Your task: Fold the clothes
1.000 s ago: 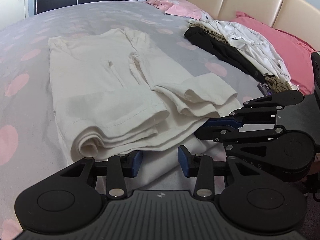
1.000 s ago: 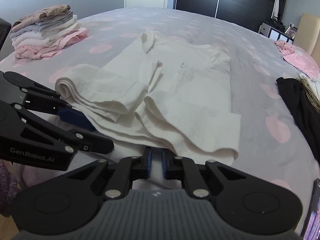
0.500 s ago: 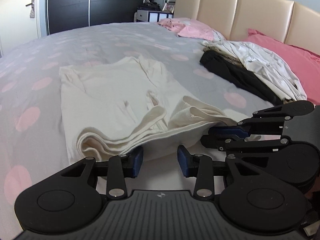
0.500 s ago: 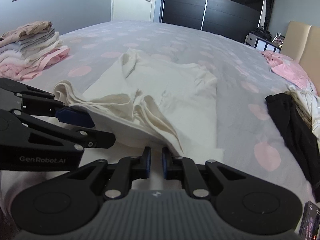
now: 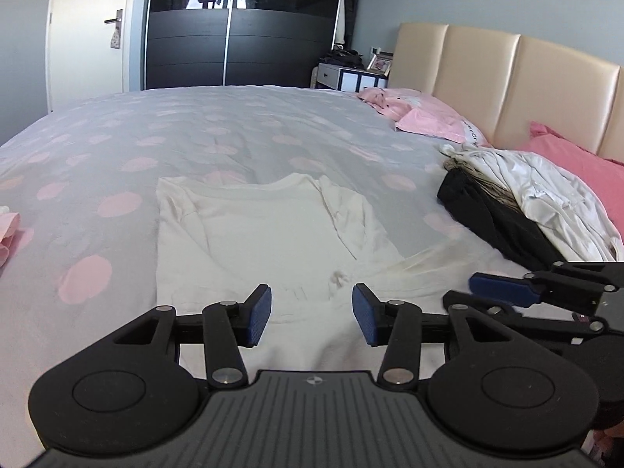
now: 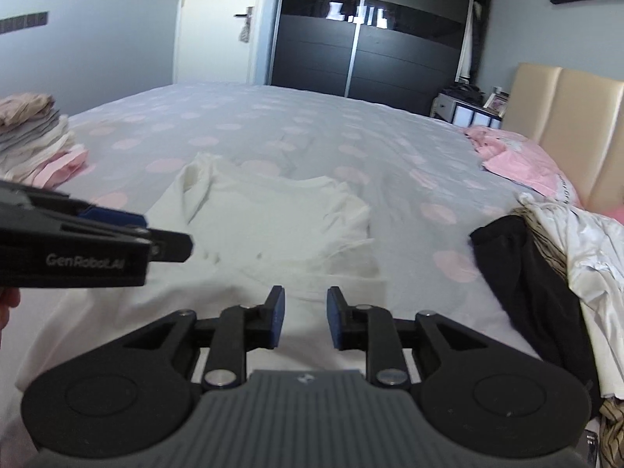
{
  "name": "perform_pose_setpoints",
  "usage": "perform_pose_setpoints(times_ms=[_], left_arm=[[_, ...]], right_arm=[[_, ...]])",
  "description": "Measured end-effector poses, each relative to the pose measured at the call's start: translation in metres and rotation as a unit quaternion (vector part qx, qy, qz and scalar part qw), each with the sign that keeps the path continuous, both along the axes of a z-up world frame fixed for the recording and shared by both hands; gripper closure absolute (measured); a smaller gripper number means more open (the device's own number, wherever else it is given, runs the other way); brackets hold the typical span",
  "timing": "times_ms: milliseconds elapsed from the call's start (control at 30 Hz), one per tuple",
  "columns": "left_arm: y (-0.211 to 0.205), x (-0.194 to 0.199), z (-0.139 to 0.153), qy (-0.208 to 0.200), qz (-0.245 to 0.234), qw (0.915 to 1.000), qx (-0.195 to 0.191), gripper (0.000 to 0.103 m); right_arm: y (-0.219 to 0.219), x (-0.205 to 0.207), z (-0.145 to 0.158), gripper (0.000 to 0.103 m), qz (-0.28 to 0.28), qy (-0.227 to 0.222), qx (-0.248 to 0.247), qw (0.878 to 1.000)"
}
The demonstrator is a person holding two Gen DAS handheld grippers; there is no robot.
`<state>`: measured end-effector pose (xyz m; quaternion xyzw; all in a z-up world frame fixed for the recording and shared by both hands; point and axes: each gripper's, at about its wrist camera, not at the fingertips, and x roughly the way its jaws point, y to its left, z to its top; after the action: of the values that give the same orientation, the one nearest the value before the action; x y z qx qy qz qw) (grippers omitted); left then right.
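Note:
A cream shirt (image 5: 269, 241) lies spread on the grey bed with pink dots, its collar at the far end; it also shows in the right wrist view (image 6: 273, 230). Its near hem runs under both grippers. My left gripper (image 5: 311, 315) is open and empty just above the near hem. My right gripper (image 6: 303, 318) is open and empty over the same hem, to the right of the left one. The right gripper shows in the left wrist view (image 5: 503, 296); the left gripper shows in the right wrist view (image 6: 117, 230).
A pile of black (image 5: 495, 218) and white clothes (image 5: 553, 195) lies at the right by pink pillows (image 5: 436, 121). A stack of folded clothes (image 6: 35, 144) sits at the left. A beige headboard (image 5: 507, 78) and a black wardrobe (image 5: 241, 23) stand beyond the bed.
Both grippers have pulled back and risen. The folded-up lower part of the shirt has been drawn out flat toward me. My right gripper, shut on the hem before, is now open.

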<state>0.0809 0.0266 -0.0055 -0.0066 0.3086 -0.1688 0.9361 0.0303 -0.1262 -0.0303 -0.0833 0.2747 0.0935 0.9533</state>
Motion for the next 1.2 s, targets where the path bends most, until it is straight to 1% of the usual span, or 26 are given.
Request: perform_pose_setpoints(times_ms=[67,167,333,433,567,667,700,767,867,1033,1133,1200], left_arm=[[0.001,-0.001,0.001,0.000,-0.004,1.0000,-0.001,0.059],[0.002,-0.005,-0.001,0.006,-0.002,0.9998,0.017,0.059],[0.017,-0.013,-0.011,0.037,0.014,0.9984,0.040,0.059],[0.041,-0.019,-0.011,0.045,0.043,0.9976,0.028,0.059],[0.079,-0.027,-0.011,0.055,0.077,0.9955,-0.008,0.059],[0.098,-0.036,-0.013,0.069,0.084,0.9936,-0.028,0.060],[0.102,-0.040,-0.014,0.078,0.077,0.9935,-0.033,0.060],[0.103,-0.050,-0.014,0.089,0.061,0.9939,-0.023,0.066],[0.100,-0.068,-0.017,0.108,0.031,0.9936,-0.004,0.070],[0.087,-0.093,-0.028,0.143,-0.015,0.9895,0.018,0.070],[0.078,-0.095,-0.035,0.146,-0.029,0.9882,0.036,0.070],[0.074,-0.094,-0.039,0.147,-0.036,0.9875,0.042,0.071]], right_arm=[[-0.004,-0.002,0.002,0.077,0.003,0.005,0.018,1.000],[-0.004,-0.007,-0.003,0.077,0.015,0.025,0.017,0.999],[-0.016,-0.008,-0.022,0.077,0.004,0.060,0.009,0.998],[-0.031,-0.009,-0.030,0.077,-0.013,0.078,0.018,0.997],[-0.051,-0.013,-0.036,0.075,-0.028,0.095,0.030,0.995],[-0.064,-0.020,-0.039,0.075,-0.035,0.110,0.047,0.992],[-0.068,-0.023,-0.040,0.073,-0.037,0.114,0.053,0.991],[-0.074,-0.030,-0.039,0.072,-0.039,0.120,0.058,0.990],[-0.080,-0.042,-0.040,0.071,-0.039,0.133,0.065,0.988],[-0.084,-0.063,-0.047,0.071,-0.029,0.157,0.070,0.985],[-0.082,-0.068,-0.050,0.070,-0.016,0.163,0.070,0.984],[-0.081,-0.067,-0.054,0.070,-0.013,0.169,0.080,0.982]])
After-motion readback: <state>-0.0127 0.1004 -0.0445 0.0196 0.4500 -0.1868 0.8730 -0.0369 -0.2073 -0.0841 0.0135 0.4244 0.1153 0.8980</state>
